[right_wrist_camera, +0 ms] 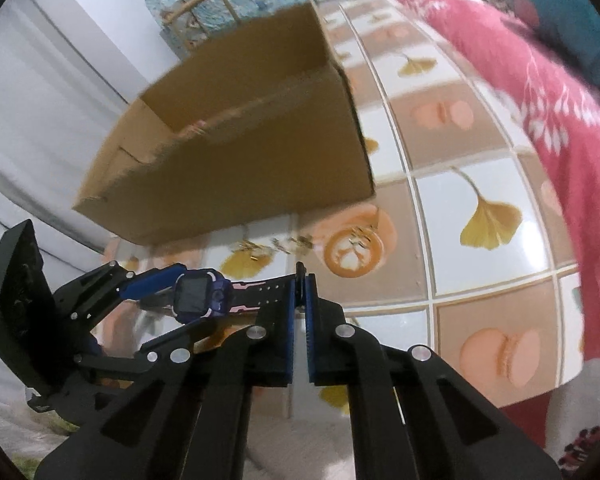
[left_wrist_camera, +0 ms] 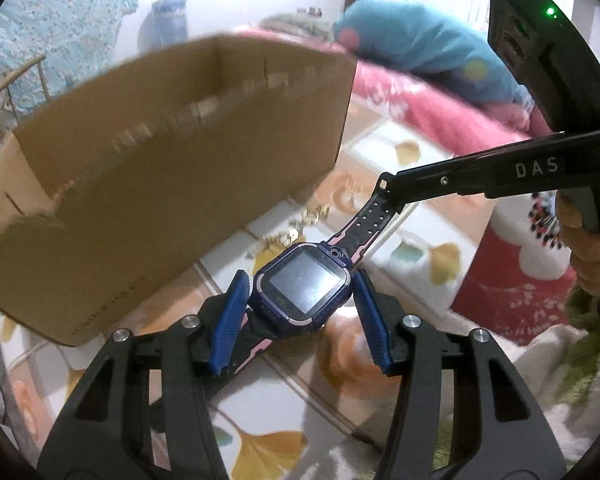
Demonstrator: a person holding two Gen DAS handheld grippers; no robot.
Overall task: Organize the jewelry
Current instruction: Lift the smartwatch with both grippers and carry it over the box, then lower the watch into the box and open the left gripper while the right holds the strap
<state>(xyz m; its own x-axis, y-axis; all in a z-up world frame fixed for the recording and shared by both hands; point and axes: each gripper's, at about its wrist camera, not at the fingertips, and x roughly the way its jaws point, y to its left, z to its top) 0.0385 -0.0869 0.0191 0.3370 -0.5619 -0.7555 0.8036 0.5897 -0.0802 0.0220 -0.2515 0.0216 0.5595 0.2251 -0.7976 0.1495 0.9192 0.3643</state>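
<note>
Two grippers shared one load: a blue and pink smartwatch (left_wrist_camera: 306, 280) hung between them above a tiled cloth (right_wrist_camera: 480, 264) printed with ginkgo leaves and macarons. The left gripper (left_wrist_camera: 300, 300) held the watch case crosswise, its blue pads (left_wrist_camera: 230, 312) pressed against the case's two sides, the screen facing up between the fingers and one strap trailing back under the claw. The other strap ran forward and to the right from that claw to the right gripper (right_wrist_camera: 302, 284), whose jaws stood nearly together and pinched the perforated strap end just at their tips. A hand (left_wrist_camera: 592, 256) gripped the right tool's handle at the far right of the left claw. Ahead and left of both claws stood an open cardboard box (left_wrist_camera: 160, 184), its near wall and right corner edge close to the watch, its open top higher than the watch in both views; something pink (right_wrist_camera: 198, 126) showed faintly inside, too blurred to name. Just beyond the watch, along the foot of the box, lay a scatter of small gold pieces (left_wrist_camera: 300, 224), blurred. To the right of the right claw the cloth lay bare up to a pink blanket (right_wrist_camera: 540, 92), giving open room on that side; the box closed off the left.
</note>
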